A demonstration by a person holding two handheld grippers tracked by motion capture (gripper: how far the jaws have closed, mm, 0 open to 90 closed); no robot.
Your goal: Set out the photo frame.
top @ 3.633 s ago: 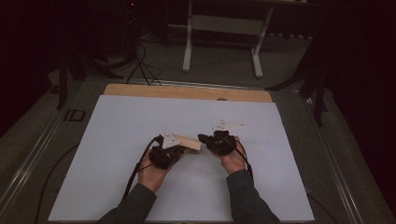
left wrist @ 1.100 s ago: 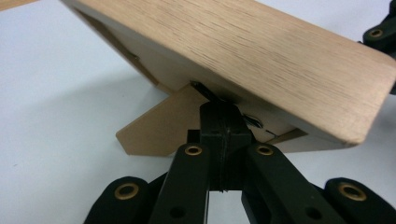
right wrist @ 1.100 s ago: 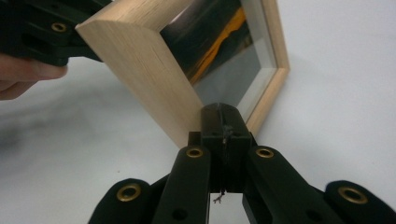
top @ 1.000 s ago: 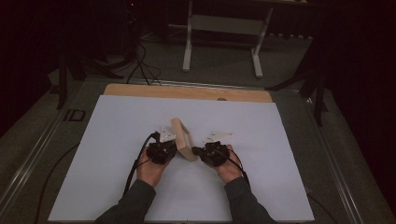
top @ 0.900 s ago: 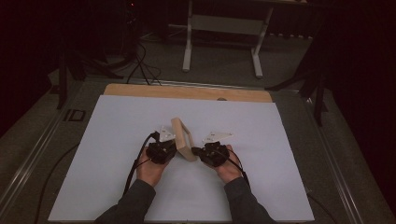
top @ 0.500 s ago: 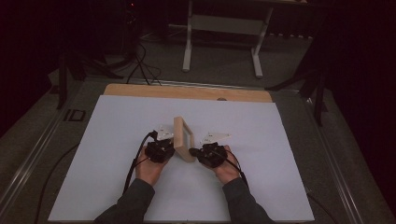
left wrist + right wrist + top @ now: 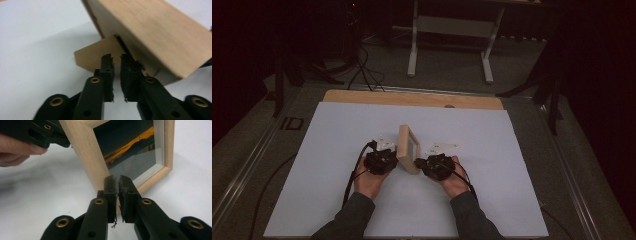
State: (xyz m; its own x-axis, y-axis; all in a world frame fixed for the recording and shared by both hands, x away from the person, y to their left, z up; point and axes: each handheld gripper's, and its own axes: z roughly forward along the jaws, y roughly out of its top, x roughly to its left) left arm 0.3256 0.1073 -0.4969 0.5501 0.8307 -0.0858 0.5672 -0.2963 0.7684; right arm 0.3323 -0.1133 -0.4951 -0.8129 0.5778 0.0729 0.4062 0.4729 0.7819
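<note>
Nearest to us, the person's two hands hold a hand-held gripper each, and between them the wooden picture frame (image 7: 408,148) now stands upright on its edge, near the middle of the white counter (image 7: 337,200). A few seconds ago it lay nearly flat between the hands; a second ago it was already raised but tilted, and since then both hands have drawn closer in on it. We judge that they are setting the frame up to stand on its own. The left hand-held gripper (image 7: 116,63) has its jaws drawn almost together on the thin brown stand flap (image 7: 93,55) that juts from the frame's back, so it looks clenched on that flap, probably pulling it out as a prop. The right hand-held gripper (image 7: 117,183) has its jaws nearly closed at the frame's lower front rail, where we cannot tell whether they pinch the wood or merely press against it. Behind the glass we see a dark picture with an orange streak, like a sunset. There is no brand or label on the frame. Farther off, on the grey floor left of the counter, we read the pale letters "ID" (image 7: 291,123).
</note>
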